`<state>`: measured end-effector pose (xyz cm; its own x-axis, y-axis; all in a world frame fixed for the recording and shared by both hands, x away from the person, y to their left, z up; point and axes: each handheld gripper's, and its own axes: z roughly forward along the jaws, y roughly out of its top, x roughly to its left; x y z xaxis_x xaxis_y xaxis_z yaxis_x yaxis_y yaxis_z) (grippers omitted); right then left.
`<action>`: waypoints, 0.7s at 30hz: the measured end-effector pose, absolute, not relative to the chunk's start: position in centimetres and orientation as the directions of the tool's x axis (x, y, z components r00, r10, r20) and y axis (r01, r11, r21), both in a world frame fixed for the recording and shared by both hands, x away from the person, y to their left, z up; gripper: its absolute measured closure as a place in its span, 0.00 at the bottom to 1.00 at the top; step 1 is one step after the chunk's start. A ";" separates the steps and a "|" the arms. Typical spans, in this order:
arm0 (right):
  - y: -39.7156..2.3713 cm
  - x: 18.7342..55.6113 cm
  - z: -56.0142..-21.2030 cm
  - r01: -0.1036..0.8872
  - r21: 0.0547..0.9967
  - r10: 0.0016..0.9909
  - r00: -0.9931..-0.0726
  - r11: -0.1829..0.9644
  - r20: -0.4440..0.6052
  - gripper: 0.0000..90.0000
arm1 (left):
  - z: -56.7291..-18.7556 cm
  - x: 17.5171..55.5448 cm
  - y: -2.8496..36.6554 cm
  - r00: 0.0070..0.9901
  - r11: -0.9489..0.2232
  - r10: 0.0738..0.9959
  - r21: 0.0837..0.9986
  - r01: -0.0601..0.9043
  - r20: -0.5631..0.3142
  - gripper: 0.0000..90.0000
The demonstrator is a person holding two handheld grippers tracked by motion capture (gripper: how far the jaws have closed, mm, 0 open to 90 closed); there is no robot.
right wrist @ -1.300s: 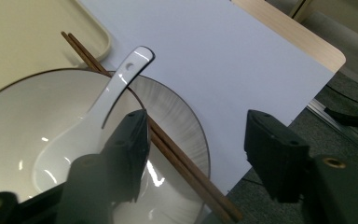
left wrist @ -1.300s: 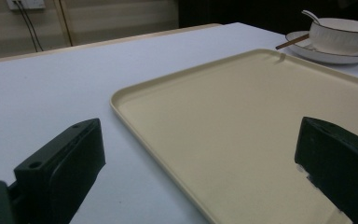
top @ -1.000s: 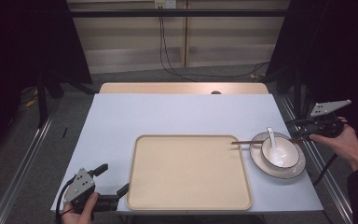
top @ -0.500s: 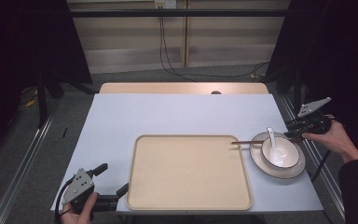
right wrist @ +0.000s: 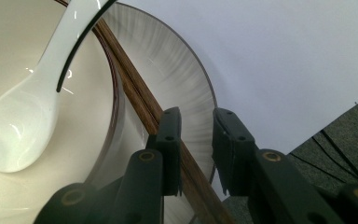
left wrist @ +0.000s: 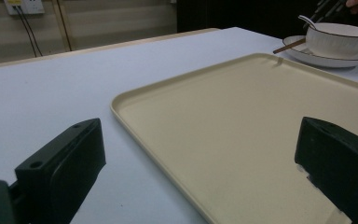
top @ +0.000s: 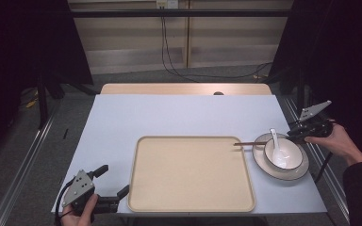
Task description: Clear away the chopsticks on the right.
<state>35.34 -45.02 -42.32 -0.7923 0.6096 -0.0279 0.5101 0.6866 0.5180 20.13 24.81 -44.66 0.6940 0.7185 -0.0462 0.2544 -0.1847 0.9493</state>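
A white bowl [top: 292, 162] with a white spoon [top: 277, 143] in it stands on a dark-rimmed plate [top: 306, 173] at the table's right. Brown chopsticks [top: 245, 143] lie across the plate's far rim and point at the beige tray [top: 191, 174]. My right gripper [top: 294, 134] is low at that rim. Its jaws have just been closing, and a gap remains between them. In the right gripper view [right wrist: 196, 114] the chopsticks [right wrist: 130, 88] run along the left jaw and pass between the jaws. My left gripper [top: 113, 180] rests open at the tray's front left corner with nothing gripped.
The tray [left wrist: 261, 116] is bare and fills the table's front middle. Pale blue tabletop [top: 179, 115] stretches behind it. The table's right edge runs just beside the plate, with dark floor and a metal rail [top: 320, 160] beyond. Cables hang at the back wall.
My right gripper has sunk toward the plate's far rim and its jaws have narrowed around the chopsticks. The left gripper, tray, bowl and spoon have not moved.
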 end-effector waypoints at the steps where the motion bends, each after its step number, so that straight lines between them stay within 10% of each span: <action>1: -45.0 35.4 -42.3 0.509 0.519 0.609 -0.792 0.687 -0.029 0.81 | -44.7 20.1 24.8 0.694 -0.185 0.718 0.949 0.254 -0.046 0.02; 21: -45.1 35.7 -42.3 0.519 0.511 0.622 -0.782 0.685 -0.039 0.85 | -44.7 20.2 25.0 0.696 -0.174 0.716 0.951 0.256 -0.056 0.02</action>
